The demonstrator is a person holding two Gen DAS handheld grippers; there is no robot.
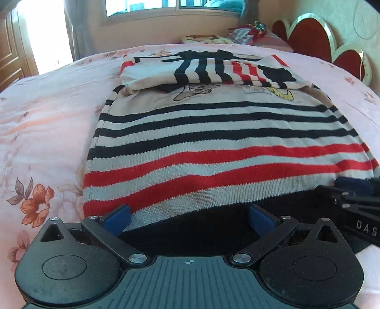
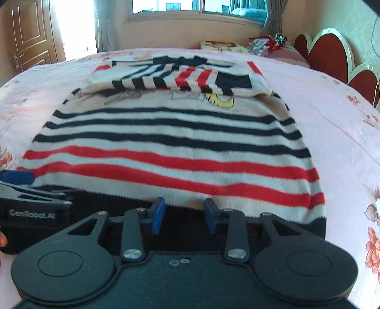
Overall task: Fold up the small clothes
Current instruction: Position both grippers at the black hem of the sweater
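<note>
A pink floral bedspread (image 1: 47,133) fills both views, with a scalloped red headboard (image 2: 332,57) at its far right and a window (image 2: 199,7) on the wall beyond; on it lies the striped sweater (image 1: 213,142), flat, its dark hem (image 2: 190,228) nearest the cameras and its body running away toward the window.

The sleeves (image 1: 213,69) are already folded in across the chest, lying crosswise over the cartoon print (so the first folds look done); what seems left is to bring the hem up over the body, then perhaps halve the bundle again.

The left gripper (image 1: 188,217) sits at the hem toward the sweater's left side, its blue pads spread wide with the knit lying between them and no pinch made; it is released.

The right gripper (image 2: 185,215) sits at the hem further right, its pads drawn noticeably closer together over the hem's edge; a gap shows between them and the fabric there is not visibly gathered, so I judge it not yet clenched on the sweater, though the blur makes this less than certain.

Each gripper shows at the edge of the other's view, just beside it along the hem.
</note>
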